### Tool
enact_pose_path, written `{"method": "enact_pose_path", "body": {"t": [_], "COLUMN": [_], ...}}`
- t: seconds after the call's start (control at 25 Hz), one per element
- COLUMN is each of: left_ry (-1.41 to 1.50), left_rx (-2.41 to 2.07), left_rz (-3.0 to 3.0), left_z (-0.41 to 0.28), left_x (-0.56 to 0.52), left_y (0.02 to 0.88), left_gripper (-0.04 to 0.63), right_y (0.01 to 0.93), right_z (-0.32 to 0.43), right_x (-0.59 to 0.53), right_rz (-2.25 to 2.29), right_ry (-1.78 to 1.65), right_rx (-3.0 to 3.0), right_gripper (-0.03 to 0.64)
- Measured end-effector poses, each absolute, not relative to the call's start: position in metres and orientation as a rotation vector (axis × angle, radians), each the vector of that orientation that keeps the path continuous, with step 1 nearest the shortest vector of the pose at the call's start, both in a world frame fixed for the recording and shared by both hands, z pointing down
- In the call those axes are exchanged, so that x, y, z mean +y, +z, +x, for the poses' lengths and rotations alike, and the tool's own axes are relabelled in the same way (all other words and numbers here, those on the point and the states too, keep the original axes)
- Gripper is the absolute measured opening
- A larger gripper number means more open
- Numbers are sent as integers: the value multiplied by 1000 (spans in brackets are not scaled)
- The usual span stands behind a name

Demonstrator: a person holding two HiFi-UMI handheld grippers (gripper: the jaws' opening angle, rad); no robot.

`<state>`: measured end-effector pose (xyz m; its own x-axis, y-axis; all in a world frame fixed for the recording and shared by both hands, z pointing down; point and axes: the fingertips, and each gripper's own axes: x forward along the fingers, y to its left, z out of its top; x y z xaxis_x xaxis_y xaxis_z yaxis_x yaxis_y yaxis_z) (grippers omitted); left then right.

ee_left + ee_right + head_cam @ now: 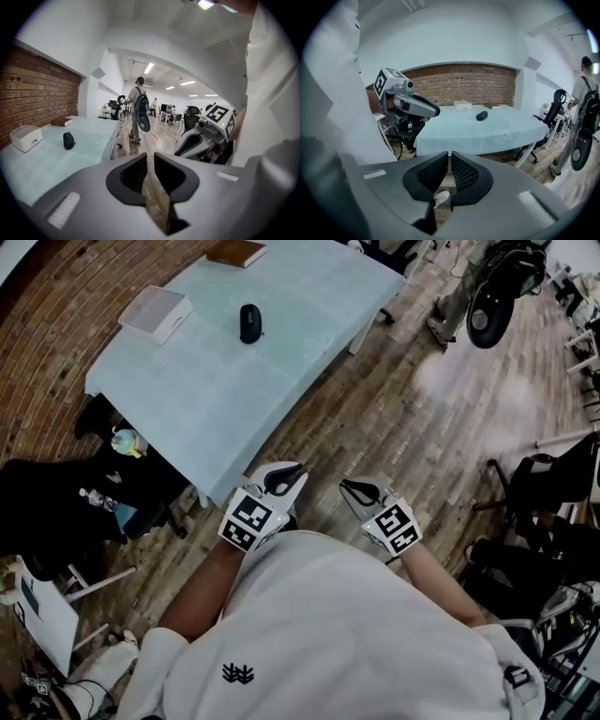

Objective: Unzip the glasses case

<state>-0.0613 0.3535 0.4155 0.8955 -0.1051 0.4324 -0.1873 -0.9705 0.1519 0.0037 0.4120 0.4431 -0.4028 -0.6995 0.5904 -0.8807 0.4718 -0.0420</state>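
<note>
We hold the left tool low against our chest, its jaws drawn to a thin slit with only floor showing between them. The right tool sits just beside it in the same way, jaws all but touching and empty. We judge that both are carried closed and tucked in because we stand well apart from the surface and no reach has begun. The case, small and black, lies untouched on the far half of the surface, with a white box to its left and a brown book at the far edge. It lies in the open, which should leave room for one tool to pin it while the other takes the zip pull, which is too small to make out from here. The surface wears a pale blue cloth and stands along a brick wall. The floor is wooden planks, and farther right a person with a backpack stands, back turned, among desks and chairs.
</note>
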Motion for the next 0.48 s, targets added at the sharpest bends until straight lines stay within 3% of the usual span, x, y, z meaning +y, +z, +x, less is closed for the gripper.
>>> {"method": "enact_pose_path", "body": {"t": [0.48], "left_ry": [492], "left_rx": [-474], "left_rz": [2817], "left_z": [-96], "left_x": [182], "left_y": [407], "left_gripper": [60], "right_y": [442], "right_z": [-16], "right_x": [247], "right_rz": [1199], "right_ry": [390], "right_rx": [-2217], "right_gripper": [12]}}
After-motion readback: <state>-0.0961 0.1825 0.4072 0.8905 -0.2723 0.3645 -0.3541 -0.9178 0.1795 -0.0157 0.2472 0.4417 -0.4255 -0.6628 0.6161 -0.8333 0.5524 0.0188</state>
